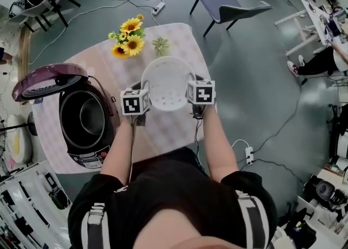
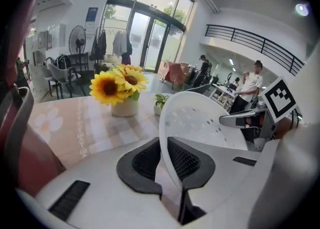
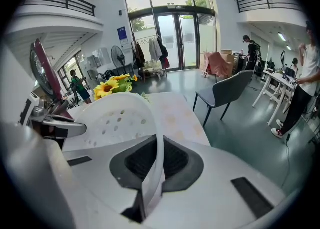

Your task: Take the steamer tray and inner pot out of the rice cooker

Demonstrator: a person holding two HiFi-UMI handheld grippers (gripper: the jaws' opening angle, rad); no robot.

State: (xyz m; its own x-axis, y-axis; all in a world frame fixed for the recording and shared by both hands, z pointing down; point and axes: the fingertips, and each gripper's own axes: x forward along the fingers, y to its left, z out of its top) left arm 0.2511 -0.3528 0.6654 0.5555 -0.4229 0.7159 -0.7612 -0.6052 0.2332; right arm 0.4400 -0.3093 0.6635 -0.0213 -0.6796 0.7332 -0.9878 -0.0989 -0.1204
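The white perforated steamer tray (image 1: 167,83) hangs over the checked table, to the right of the rice cooker (image 1: 89,158). My left gripper (image 1: 144,91) is shut on the tray's left rim and my right gripper (image 1: 190,86) on its right rim. In the left gripper view the thin rim (image 2: 172,138) stands pinched between the black pads of the left gripper (image 2: 164,160). The right gripper view shows the same on the other side: tray (image 3: 117,118), right gripper (image 3: 159,160). The cooker's purple lid (image 1: 49,79) is up, and the dark inner pot (image 1: 81,117) sits inside.
A vase of sunflowers (image 1: 129,38) and a small potted plant (image 1: 160,45) stand at the table's far side, just beyond the tray. The table (image 1: 163,134) ends close in front of the person. A grey chair (image 1: 228,6) stands on the floor beyond, with cables around.
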